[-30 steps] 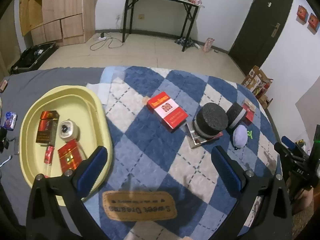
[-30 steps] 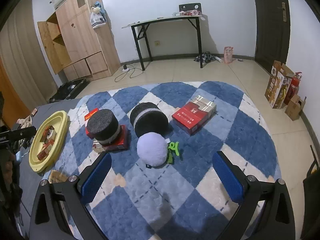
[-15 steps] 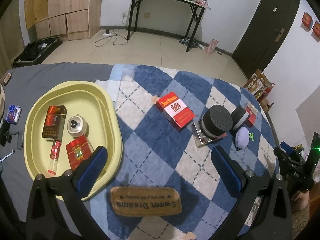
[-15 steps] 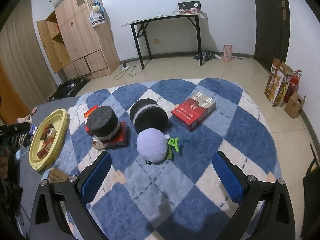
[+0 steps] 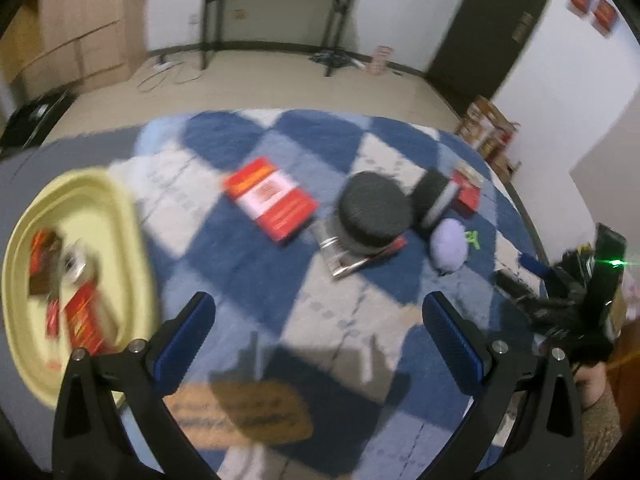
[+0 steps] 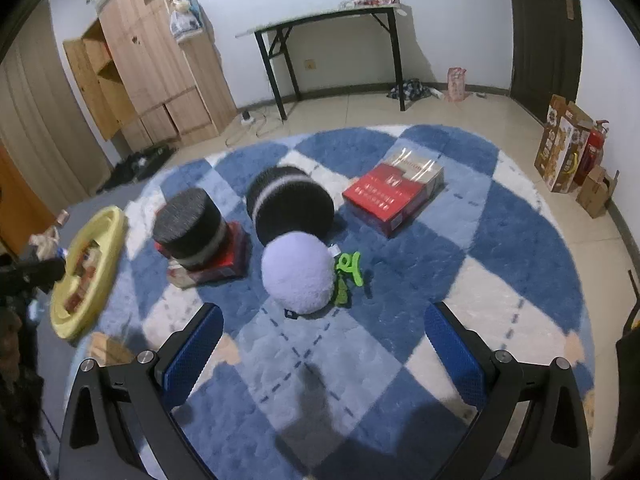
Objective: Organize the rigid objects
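The left claw (image 5: 318,330) hangs wide apart with nothing between its blue pads, above a blue-and-white checked rug (image 5: 248,264). Its view is blurred. At the left a yellow tray (image 5: 120,216) lies on the rug's edge and holds several small red packs (image 5: 82,318) and a round metal item (too smeared to name). Near the middle a red and white box (image 5: 272,198) lies flat. Right of it a black cylinder (image 5: 374,210) stands on a flat red case (image 5: 384,250).

The right claw (image 6: 322,350) is also spread wide and grips nothing. Just beyond it sits a pale lilac ball (image 6: 298,272), touching a green clip (image 6: 348,270) on its right. Behind the ball a black roll with a white band (image 6: 290,204) lies on its side, and farther right a red carton (image 6: 394,192) rests flat. A black folding table (image 6: 332,24) stands by the far wall, a wooden wardrobe (image 6: 148,60) to its left.
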`<state>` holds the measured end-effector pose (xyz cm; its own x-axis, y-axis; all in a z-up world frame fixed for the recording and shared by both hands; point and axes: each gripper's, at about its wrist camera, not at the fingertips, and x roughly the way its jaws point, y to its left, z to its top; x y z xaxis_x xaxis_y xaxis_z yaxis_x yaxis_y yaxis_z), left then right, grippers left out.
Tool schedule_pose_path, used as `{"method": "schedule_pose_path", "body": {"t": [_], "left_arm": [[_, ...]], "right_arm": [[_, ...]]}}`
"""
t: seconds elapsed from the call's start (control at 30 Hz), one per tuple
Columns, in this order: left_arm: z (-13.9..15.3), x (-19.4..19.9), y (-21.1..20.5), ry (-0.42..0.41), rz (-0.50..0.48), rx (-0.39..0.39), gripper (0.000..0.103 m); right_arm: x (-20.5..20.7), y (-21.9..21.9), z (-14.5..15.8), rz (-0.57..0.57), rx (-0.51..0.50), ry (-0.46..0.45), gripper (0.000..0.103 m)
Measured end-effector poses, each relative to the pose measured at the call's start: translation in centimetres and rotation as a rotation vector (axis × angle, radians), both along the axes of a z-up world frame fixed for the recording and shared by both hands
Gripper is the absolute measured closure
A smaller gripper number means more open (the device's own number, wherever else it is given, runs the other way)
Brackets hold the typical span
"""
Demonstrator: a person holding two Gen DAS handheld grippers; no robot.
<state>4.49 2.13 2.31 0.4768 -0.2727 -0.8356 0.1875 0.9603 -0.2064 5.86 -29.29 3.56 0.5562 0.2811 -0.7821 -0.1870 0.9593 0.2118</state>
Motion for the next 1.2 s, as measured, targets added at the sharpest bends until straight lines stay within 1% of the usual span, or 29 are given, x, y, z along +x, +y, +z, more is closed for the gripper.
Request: {"method": "schedule_pose_path", "body": {"t": [0.07, 0.13, 0.23, 0.3, 0.33, 0.37, 0.4, 0.43, 0.5, 0.53, 0.57, 0.6, 0.7, 0.77, 0.8, 0.87, 0.97, 1.03, 1.13, 1.2], "left_arm": [[-0.3, 2.0, -1.8, -0.004, -0.027, -0.013, 0.000], [-1.2, 4.3, -2.9, 0.016, -0.029, -0.018, 0.000], [-3.0, 7.0, -4.4, 0.050, -0.043, 0.025, 0.000], [-3.7, 7.5, -5.6, 0.060, -0.091, 0.041, 0.000], [-4.0, 7.5, -6.4, 0.048, -0.123, 0.060, 0.000], [-4.4, 7.5, -7.0, 0.039, -0.142, 0.088, 0.000], [-4.8, 7.6, -7.4, 0.039, -0.149, 0.119, 0.000], [-5.3, 7.8, -7.7, 0.044, -0.150, 0.134, 0.001], [-5.7, 8.2, -7.8, 0.040, -0.148, 0.102, 0.003], [-5.7, 8.3, -7.7, 0.029, -0.147, 0.074, 0.016], [-5.6, 8.5, -7.6, 0.027, -0.145, 0.056, 0.026], [-5.6, 8.7, -7.4, 0.033, -0.128, 0.052, 0.032], [-4.9, 8.2, -7.1, 0.042, -0.143, 0.016, 0.033], [-3.6, 7.2, -6.8, 0.024, -0.154, 0.032, 0.033], [-2.4, 6.4, -6.1, 0.011, -0.160, 0.043, 0.033], [-0.6, 5.2, -4.7, -0.010, -0.154, 0.042, 0.033], [2.7, 3.2, -0.8, -0.051, -0.114, 0.027, 0.033], [4.8, 1.6, 2.7, -0.075, -0.064, 0.025, 0.033], [6.7, -0.1, 7.7, -0.085, 0.023, 0.025, 0.032], [7.2, -1.7, 11.1, -0.082, 0.087, 0.028, 0.032]], "right_arm": [[1.2, 1.3, -1.6, 0.014, -0.011, 0.014, 0.000], [2.2, 2.2, -2.7, 0.014, -0.027, 0.024, 0.000], [3.7, 3.5, -4.0, 0.033, -0.066, 0.012, 0.001], [4.4, 4.0, -4.7, 0.041, -0.075, 0.003, 0.002], [4.7, 4.1, -5.0, 0.033, -0.073, 0.000, 0.002], [5.1, 4.0, -5.5, 0.023, -0.067, -0.001, 0.005], [5.6, 3.9, -6.0, 0.015, -0.059, 0.001, 0.012], [5.9, 3.8, -6.3, 0.010, -0.057, 0.002, 0.014], [6.3, 3.9, -6.7, -0.004, -0.055, -0.010, 0.022], [6.4, 3.9, -6.8, -0.005, -0.052, -0.015, 0.026], [6.4, 4.0, -7.0, -0.002, -0.057, -0.023, 0.038], [6.3, 4.2, -7.0, 0.010, -0.057, -0.031, 0.045], [6.0, 4.2, -7.0, 0.039, -0.043, -0.040, 0.049], [5.5, 3.4, -6.5, 0.031, -0.007, -0.035, 0.050], [5.2, 2.9, -6.2, 0.025, 0.002, -0.034, 0.050], [4.3, 1.7, -5.0, 0.009, 0.022, -0.039, 0.050], [3.0, 0.0, -2.9, -0.019, 0.057, -0.061, 0.050], [2.0, -0.6, -1.8, -0.031, 0.065, -0.081, 0.050], [0.4, -0.3, 0.1, -0.032, 0.066, -0.105, 0.050], [-0.8, 0.8, 1.3, 0.010, 0.079, -0.120, 0.050]]}}
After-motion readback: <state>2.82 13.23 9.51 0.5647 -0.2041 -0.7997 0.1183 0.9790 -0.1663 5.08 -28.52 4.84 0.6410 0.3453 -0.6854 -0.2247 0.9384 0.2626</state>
